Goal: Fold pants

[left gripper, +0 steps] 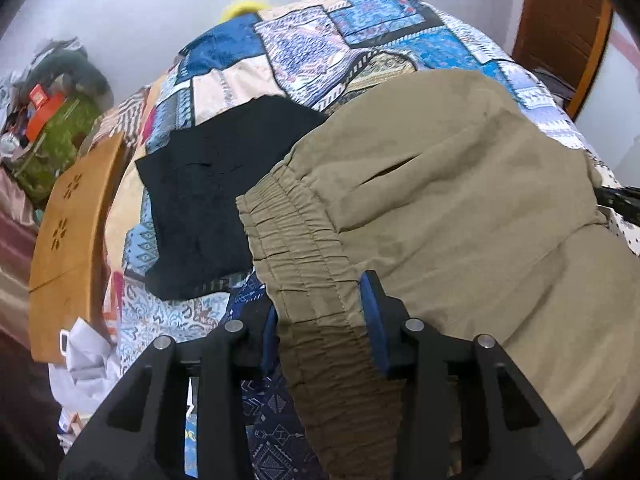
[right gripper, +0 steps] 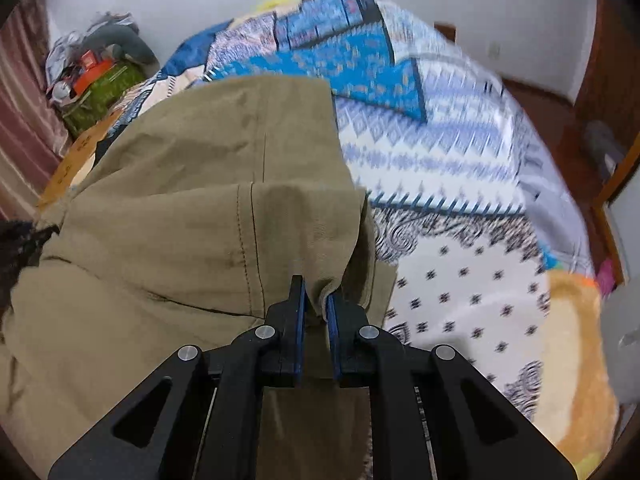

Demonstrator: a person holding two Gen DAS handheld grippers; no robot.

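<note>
Khaki pants (left gripper: 460, 200) with an elastic waistband lie over a patterned bedspread (left gripper: 340, 40). My left gripper (left gripper: 320, 312) is shut on the gathered waistband (left gripper: 304, 264) at its near end. In the right wrist view my right gripper (right gripper: 316, 304) is shut on a bunched fold of the khaki pants (right gripper: 200, 208), near a stitched seam, and the cloth drapes away to the left. The pants cover the left half of that view.
A black folded garment (left gripper: 208, 200) lies on the bed left of the pants. A wooden board (left gripper: 68, 224) and a clutter pile (left gripper: 52, 112) stand at the left. White cloth (left gripper: 88, 360) lies near left. A wooden door (left gripper: 560, 28) is at right. The bedspread (right gripper: 460, 160) extends right.
</note>
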